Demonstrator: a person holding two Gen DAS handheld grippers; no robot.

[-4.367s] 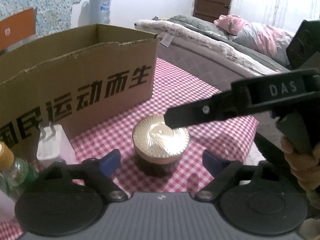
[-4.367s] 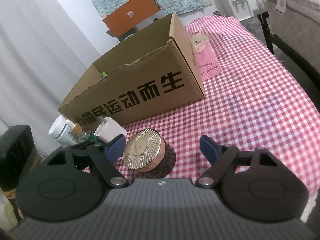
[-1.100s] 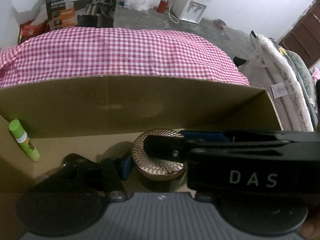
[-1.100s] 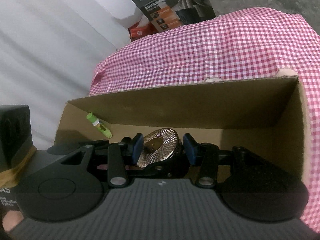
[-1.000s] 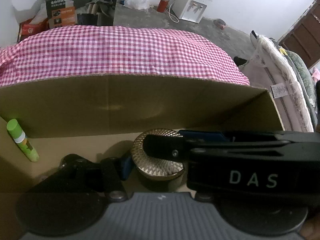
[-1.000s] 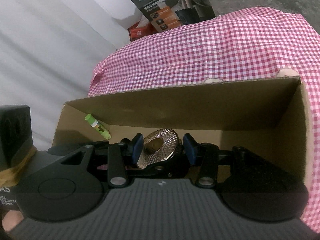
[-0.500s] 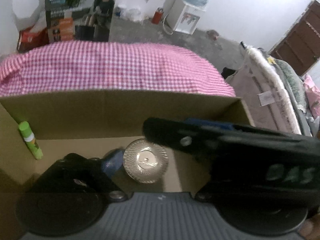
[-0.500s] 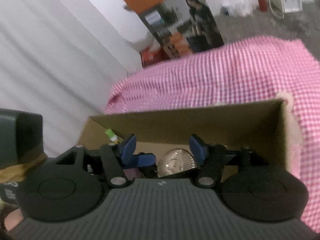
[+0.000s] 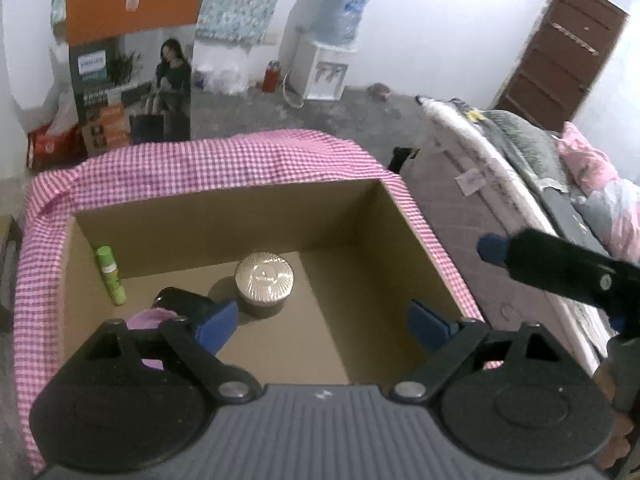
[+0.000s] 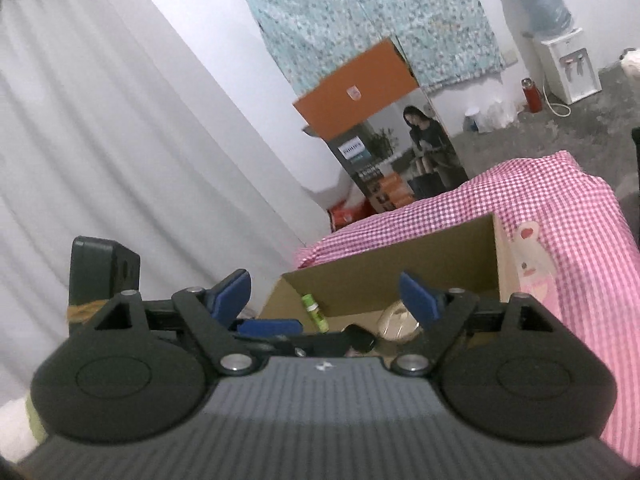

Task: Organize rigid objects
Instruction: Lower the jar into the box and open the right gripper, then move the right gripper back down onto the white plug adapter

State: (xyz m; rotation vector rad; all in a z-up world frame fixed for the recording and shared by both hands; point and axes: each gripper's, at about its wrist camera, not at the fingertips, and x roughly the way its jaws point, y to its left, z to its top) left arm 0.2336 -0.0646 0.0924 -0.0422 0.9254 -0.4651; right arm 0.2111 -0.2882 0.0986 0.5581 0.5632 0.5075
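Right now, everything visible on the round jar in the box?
The round jar stands upright on the floor of the cardboard box, about mid-floor, a little short of the far wall. It is squat and cylindrical: a dark body under a shiny, pale gold lid with ribs fanning out from its centre. The lid is on. Nothing grips or touches it; only the box floor bears it. From the right wrist only a sliver of the lid shows behind a gripper finger.
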